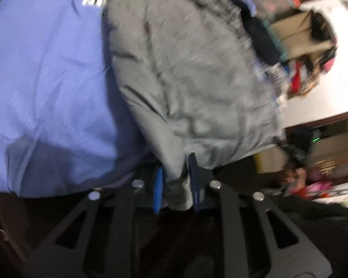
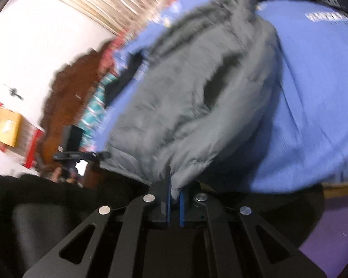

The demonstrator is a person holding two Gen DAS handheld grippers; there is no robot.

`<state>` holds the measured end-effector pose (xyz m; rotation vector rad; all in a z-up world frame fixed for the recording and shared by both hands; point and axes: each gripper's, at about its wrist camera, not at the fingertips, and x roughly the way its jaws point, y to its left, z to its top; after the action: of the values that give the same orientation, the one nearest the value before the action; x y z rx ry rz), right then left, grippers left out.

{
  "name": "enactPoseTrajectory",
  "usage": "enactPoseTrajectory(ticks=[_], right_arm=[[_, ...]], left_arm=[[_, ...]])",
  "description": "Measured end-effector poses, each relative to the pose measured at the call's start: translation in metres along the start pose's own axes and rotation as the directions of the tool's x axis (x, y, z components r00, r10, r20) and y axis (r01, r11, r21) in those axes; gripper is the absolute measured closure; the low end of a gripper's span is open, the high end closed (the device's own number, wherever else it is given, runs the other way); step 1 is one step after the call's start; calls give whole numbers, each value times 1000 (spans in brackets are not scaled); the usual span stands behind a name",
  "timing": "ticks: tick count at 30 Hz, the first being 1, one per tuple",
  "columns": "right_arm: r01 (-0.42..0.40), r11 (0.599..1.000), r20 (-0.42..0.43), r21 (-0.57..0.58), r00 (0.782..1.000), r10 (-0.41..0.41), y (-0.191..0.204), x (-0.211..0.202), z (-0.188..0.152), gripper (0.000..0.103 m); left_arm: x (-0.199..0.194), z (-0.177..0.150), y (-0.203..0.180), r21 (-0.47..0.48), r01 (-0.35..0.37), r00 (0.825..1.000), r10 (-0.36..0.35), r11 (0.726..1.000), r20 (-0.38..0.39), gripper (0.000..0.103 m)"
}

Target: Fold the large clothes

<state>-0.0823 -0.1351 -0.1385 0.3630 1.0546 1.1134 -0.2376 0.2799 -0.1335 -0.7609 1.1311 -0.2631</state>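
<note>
Pinching a bunch of the grey puffy coat [image 1: 185,69] in the left gripper [image 1: 176,165], with the blue pads [image 1: 159,190] pressed on both sides of the cloth. Pinching another bunch of the same coat in the right gripper [image 2: 175,181], shut tight on just a thin bit near the edge. Cannot tell through the blur how much cloth sits deep between the pads. Past the fingers, lying puffed up and crumpled on the blue bed cover [image 1: 46,81], with most of its weight on the bed and a dark open gap showing in the right wrist view, maybe a sleeve hole or a pocket. Further out, a messy pile of other clothes [image 1: 308,53] close by the far side of the coat. Could go wrong in a few ways from here. Might slip out of the right gripper, because of slick cloth and a small bite. Might drop on one side if pulled up faster by one hand than the other, and end up crooked. Might puff back open after folding, because of all the soft filling inside. Might grab only the top layer and leave the under layer behind, making a lumpy fold. Might also drag the blue cover along, or bump into the pile, if swung too far. Best done slow, low and with both hands together.
</note>
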Motion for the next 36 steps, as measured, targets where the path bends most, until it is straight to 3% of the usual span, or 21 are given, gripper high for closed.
enactPoseTrajectory(ticks=[2, 4, 8, 15, 18, 20, 23, 25, 26, 28, 30, 32, 34, 35, 36], right_arm=[[-58, 998, 68, 1, 996, 57, 5, -7, 15, 73], [-103, 995, 129, 9, 986, 102, 5, -13, 33, 73], [-144, 989, 238, 36, 962, 131, -4, -9, 86, 73], [33, 979, 269, 199, 959, -87, -45, 36, 183, 74], [156, 939, 251, 307, 938, -238, -72, 61, 212, 74], [244, 882, 209, 402, 914, -348, -92, 80, 223, 74], [298, 827, 165, 477, 894, -417, -110, 100, 224, 74], [310, 818, 163, 485, 887, -432, -115, 102, 221, 73], [274, 821, 185, 501, 893, -411, -115, 100, 219, 72], [209, 829, 244, 519, 893, -377, -110, 85, 212, 65], [176, 850, 320, 496, 873, -368, -99, 68, 204, 56], [177, 874, 382, 453, 847, -370, -81, 54, 196, 34], [148, 896, 443, 418, 828, -343, -66, 44, 192, 20], [109, 906, 472, 408, 825, -312, -62, 39, 185, 10], [88, 909, 475, 408, 829, -294, -59, 38, 182, 6]], left_arm=[[-16, 11, -4, -39, 88, 995, -86, 995, 55, 84], [-31, 27, -5, -81, 178, 978, -168, 981, 125, 84], [-42, 68, 3, -151, 260, 948, -223, 954, 226, 84], [-35, 163, 22, -222, 186, 942, -110, 957, 317, 84], [-34, 195, 36, -273, 102, 941, -3, 957, 338, 84], [-39, 200, 41, -295, 52, 939, 54, 954, 341, 84], [-42, 194, 30, -233, 24, 938, 59, 972, 342, 84], [-46, 182, 15, -160, -62, 943, 110, 985, 315, 84], [-47, 176, 12, -138, -85, 942, 124, 987, 312, 84], [-51, 163, 7, -100, -114, 941, 140, 988, 309, 84], [-50, 158, 6, -80, -133, 940, 151, 988, 305, 84], [-44, 161, 6, -67, -166, 938, 178, 984, 296, 84], [-34, 170, 7, -65, -171, 943, 182, 983, 279, 84], [-28, 175, 7, -65, -162, 947, 174, 985, 271, 83], [-22, 180, 7, -61, -154, 951, 164, 986, 261, 77]])
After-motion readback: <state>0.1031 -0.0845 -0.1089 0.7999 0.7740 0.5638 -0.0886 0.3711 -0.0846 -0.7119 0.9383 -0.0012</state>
